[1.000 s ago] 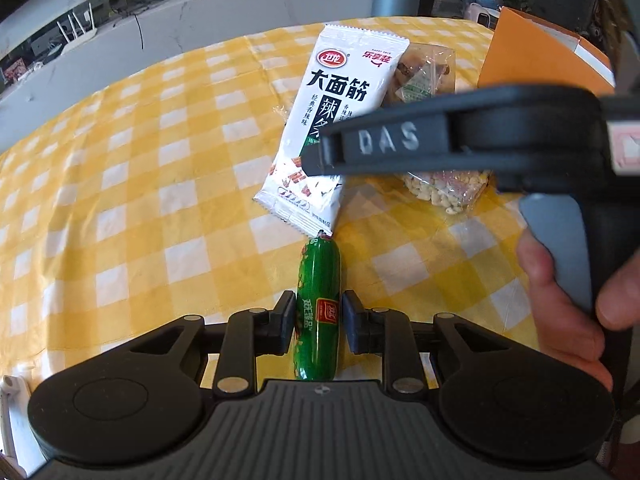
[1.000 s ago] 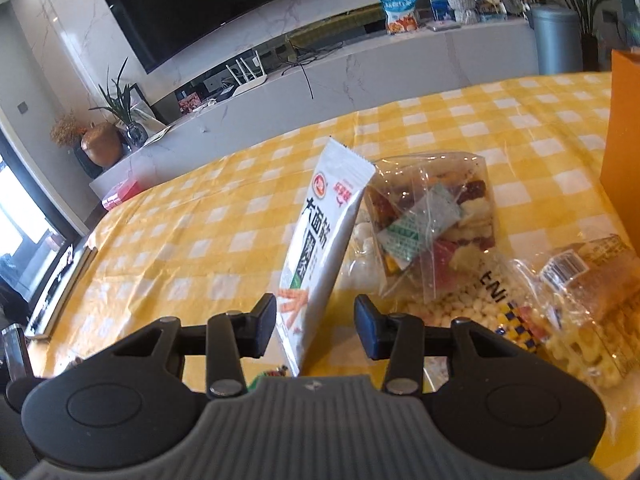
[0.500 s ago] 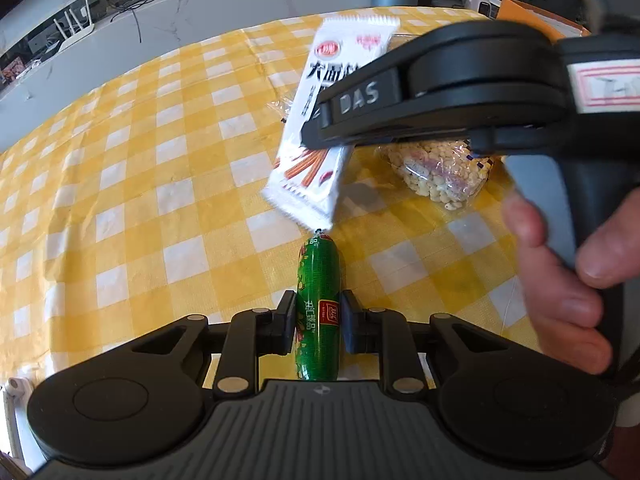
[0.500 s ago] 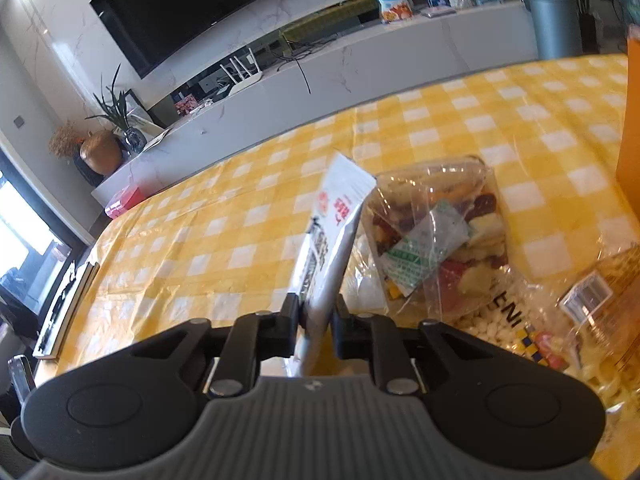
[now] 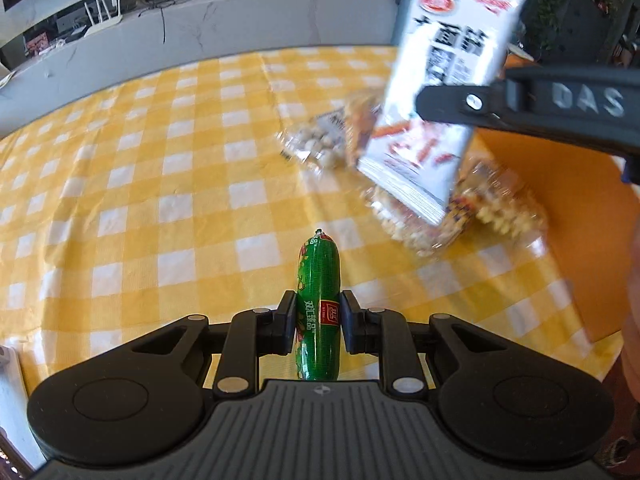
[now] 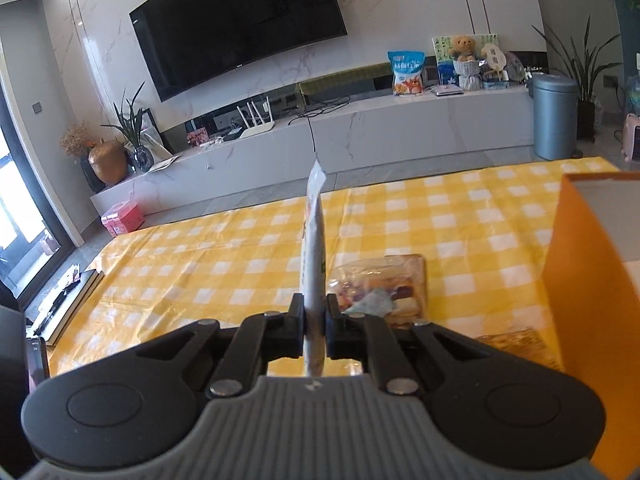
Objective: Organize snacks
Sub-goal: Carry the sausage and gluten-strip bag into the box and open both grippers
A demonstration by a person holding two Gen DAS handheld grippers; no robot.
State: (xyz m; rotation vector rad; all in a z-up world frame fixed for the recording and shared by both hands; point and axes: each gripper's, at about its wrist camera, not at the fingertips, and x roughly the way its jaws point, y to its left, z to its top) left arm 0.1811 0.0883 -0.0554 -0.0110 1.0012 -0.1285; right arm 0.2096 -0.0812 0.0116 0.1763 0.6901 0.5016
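My left gripper (image 5: 318, 322) is shut on a green sausage stick (image 5: 319, 280) and holds it above the yellow checked tablecloth (image 5: 160, 184). My right gripper (image 6: 315, 322) is shut on a white snack packet (image 6: 314, 240), seen edge-on and lifted off the table. The same packet shows face-on in the left wrist view (image 5: 448, 92), raised at upper right with the right gripper's finger across it. Clear bags of mixed snacks (image 5: 460, 216) lie on the cloth under it, and one shows in the right wrist view (image 6: 380, 288).
An orange box (image 6: 592, 288) stands open at the right of the table, and its side shows in the left wrist view (image 5: 568, 216). Another crinkly snack bag (image 6: 516, 344) lies beside it. A white TV counter (image 6: 360, 136) and a grey bin (image 6: 554, 116) stand beyond the table.
My right gripper closed on the white packet and lifted it up and to the right, off the table. My left gripper closed on the green sausage and raised it.
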